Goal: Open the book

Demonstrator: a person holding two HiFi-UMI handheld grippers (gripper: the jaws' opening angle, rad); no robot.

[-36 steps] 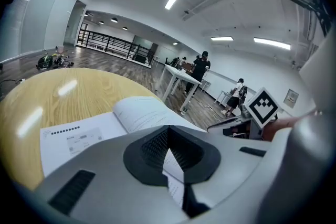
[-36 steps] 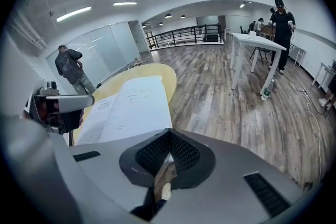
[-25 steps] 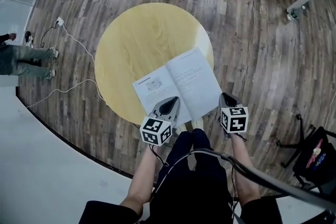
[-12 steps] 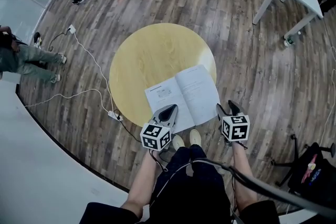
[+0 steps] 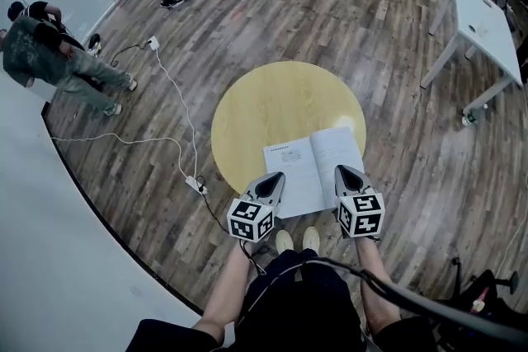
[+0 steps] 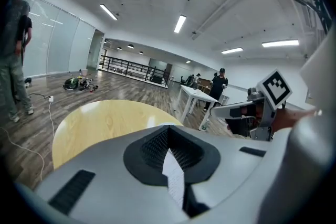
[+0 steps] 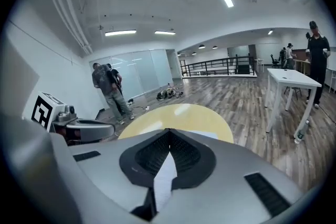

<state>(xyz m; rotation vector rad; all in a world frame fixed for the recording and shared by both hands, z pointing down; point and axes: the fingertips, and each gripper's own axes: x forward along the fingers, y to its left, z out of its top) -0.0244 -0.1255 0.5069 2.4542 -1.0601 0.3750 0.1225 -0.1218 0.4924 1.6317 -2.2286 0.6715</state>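
On the round yellow table [image 5: 272,107] the white paper book [image 5: 313,169] lies open; left gripper [image 5: 277,176] and right gripper [image 5: 341,170], fingers [image 7: 142,155] clenched empty, should probably lift clear.

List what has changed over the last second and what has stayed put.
The left gripper and the right gripper have both risen away from the near edge of the book, toward the camera. The right jaws parted briefly and are together again, holding nothing. The book stays open in the same spot on the round table.
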